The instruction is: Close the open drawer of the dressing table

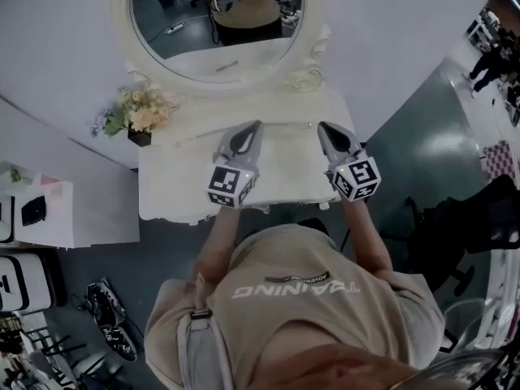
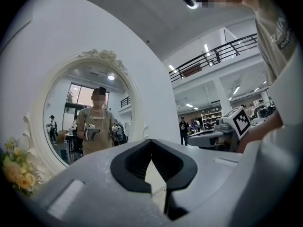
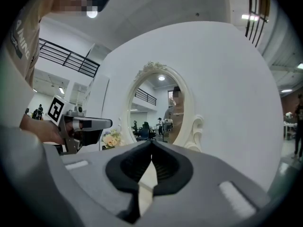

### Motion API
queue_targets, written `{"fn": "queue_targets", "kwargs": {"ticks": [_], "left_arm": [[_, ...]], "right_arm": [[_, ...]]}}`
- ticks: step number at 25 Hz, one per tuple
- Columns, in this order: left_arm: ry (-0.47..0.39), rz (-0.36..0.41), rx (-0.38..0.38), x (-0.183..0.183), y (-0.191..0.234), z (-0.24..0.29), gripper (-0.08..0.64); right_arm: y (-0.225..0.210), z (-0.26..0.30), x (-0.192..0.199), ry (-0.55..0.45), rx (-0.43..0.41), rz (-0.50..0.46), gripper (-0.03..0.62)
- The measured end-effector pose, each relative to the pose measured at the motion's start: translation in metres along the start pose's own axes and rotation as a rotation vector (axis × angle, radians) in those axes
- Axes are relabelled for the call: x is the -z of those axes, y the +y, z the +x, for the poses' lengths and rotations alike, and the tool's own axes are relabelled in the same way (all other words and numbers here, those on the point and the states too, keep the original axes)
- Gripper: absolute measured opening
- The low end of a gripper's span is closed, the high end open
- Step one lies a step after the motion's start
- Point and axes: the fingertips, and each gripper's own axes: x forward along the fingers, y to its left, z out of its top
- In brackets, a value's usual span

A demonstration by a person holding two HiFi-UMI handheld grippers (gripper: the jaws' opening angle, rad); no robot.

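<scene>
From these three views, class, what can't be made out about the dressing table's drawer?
- Drawer: the head view looks down on the dressing table top. Its front is tucked under that edge, behind the person's arms. Open or shut, cannot tell.
- Gripper views: both face the mirror. The left gripper and right gripper fill the lower frame, hiding anything lower.

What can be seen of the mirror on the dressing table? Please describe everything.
The mirror is oval and stands upright at the back of the white dressing table, against a pale wall. Its cream-white frame looks carved, with an ornament on top and scrolls at the foot. The glass is whole and reflects the person before it. A bunch of flowers stands by its left side; touching or not, I cannot tell.
</scene>
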Motion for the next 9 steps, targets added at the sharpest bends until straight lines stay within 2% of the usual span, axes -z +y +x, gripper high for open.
{"fn": "queue_targets", "kwargs": {"ticks": [4, 9], "left_arm": [[0.017, -0.032, 0.008, 0.018, 0.011, 0.003, 0.002], [0.006, -0.025, 0.019, 0.014, 0.013, 0.015, 0.002]], "right_arm": [[0.009, 0.009, 0.009, 0.008, 0.0, -0.006, 0.005], [-0.006, 0.013, -0.008, -0.004, -0.001, -0.046, 0.005]]}}
